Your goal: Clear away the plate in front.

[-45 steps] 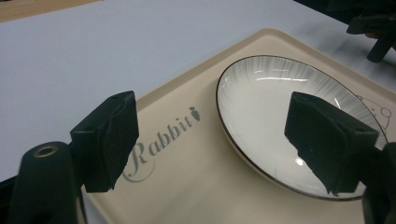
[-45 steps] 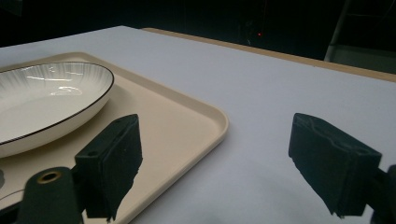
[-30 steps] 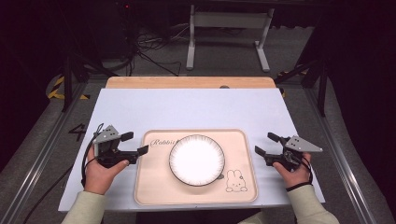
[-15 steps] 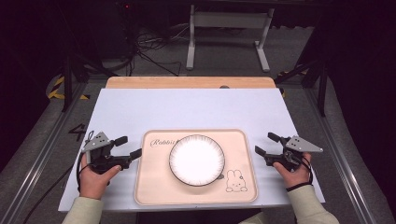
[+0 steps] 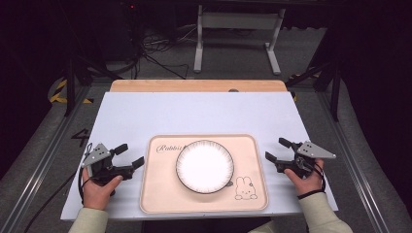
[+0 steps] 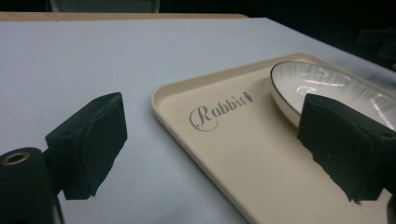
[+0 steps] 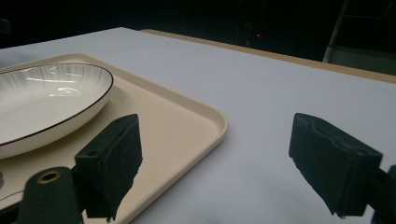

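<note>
Table (image 5: pixel 194 114), tray (image 6: pixel 261 163) w/ "Rabbit", prob

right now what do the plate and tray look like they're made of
Plate: looks like glazed ceramic, glossy white with a thin dark rim line and faint radial ribbing; light glints off it in the left gripper view. Tray: probably matte plastic, cream-coloured, with a moulded raised lip, rounded corners and printed lettering.

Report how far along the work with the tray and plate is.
Done: the plate sits on the tray. In hand: nothing; the left gripper and right gripper flank the tray's short edges, jaws open, empty. Left: closing on the tray edges, probably to lift it.
</note>
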`<state>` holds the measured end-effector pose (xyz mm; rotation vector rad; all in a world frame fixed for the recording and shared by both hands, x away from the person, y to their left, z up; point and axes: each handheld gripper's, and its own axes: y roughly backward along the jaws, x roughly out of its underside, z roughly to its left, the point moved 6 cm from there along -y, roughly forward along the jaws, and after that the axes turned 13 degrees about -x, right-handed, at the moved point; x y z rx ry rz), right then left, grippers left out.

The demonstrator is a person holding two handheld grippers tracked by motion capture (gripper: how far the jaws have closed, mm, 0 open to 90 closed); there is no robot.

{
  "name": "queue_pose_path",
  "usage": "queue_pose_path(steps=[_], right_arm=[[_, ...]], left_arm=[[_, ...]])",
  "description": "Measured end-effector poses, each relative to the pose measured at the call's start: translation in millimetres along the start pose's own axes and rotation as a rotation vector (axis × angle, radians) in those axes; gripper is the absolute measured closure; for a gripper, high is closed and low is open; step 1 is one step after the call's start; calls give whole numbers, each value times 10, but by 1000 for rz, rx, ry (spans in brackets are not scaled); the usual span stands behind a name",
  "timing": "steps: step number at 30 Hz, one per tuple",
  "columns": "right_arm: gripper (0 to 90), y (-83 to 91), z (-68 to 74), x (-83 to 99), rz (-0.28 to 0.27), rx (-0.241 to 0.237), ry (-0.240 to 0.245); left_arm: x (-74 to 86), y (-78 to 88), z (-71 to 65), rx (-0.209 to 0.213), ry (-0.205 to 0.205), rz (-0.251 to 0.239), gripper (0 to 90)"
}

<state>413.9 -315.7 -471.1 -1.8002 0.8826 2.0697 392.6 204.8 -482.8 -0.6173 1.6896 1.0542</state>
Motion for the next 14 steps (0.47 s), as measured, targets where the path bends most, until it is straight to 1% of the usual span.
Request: queue_pose_path(steps=[1,2,4,6,7,10,11,14], right_arm=[[178,-1,-1,0,1,1,1],[179,-2,0,0,2,0,1],[181,-5,1,2,4,-2,-2],[182,-7,2,2,6,-3,-2],[182,-7,2,1,6,-2,0],[181,-7,3,2,6,-2,1],[182,-7,3,2,6,-1,1],[182,-9,5,2,8,-1,2]], left_arm=[[24,-11,0,-13,-26,-1,77],[56,-17,-6,-17,-53,6,60],[52,-3,-15,-10,-66,-10,38],[53,12,-18,12,-77,-24,24],[56,16,-21,22,-70,-23,25],[57,6,-7,8,-52,-16,36],[56,7,-2,11,-46,-16,40],[56,10,4,24,-43,-20,36]])
